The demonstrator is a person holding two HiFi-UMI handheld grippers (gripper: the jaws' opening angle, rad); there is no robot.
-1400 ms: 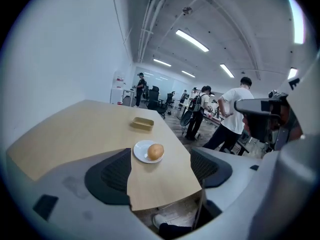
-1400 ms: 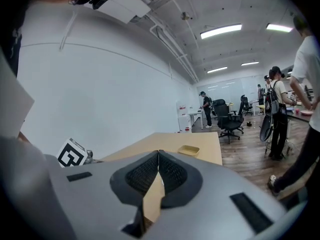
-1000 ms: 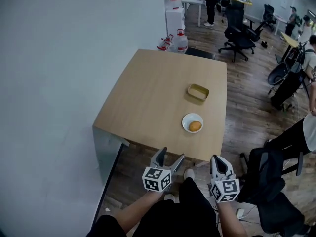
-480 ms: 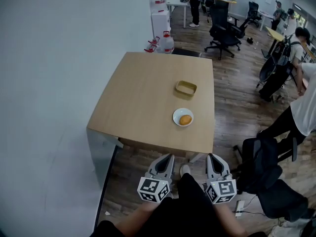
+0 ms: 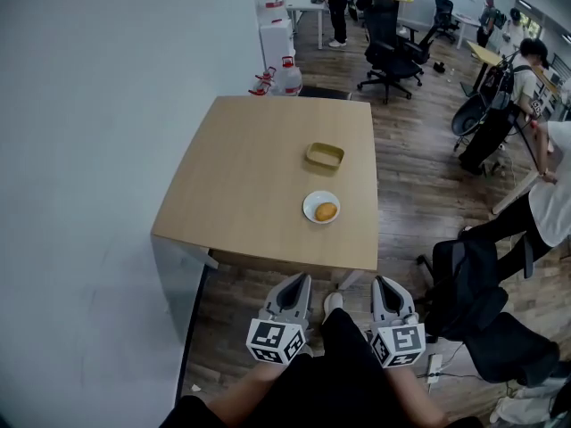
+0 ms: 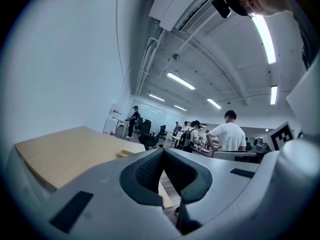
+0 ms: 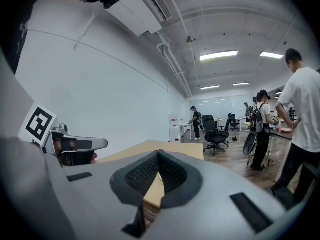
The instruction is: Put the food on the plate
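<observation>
A round orange-brown piece of food (image 5: 326, 210) lies on a small white plate (image 5: 313, 206) near the front right of the wooden table (image 5: 250, 176). A shallow tan tray (image 5: 325, 155) sits just beyond the plate. Both grippers hang low in front of the table's near edge, over the floor. My left gripper (image 5: 298, 282) is shut with nothing between its jaws, as the left gripper view shows (image 6: 163, 153). My right gripper (image 5: 387, 285) is also shut and empty, its pads meeting in the right gripper view (image 7: 158, 154).
A white wall runs along the table's left side. Water jugs (image 5: 285, 78) stand behind the table. Black office chairs (image 5: 388, 43) and several people fill the room at the back and right. A dark chair and bag (image 5: 464, 279) stand close on the right.
The left gripper's jaws have closed from wide open to shut. My head view has shifted, so the table sits further left and a little higher in frame. Both grippers stay low.
</observation>
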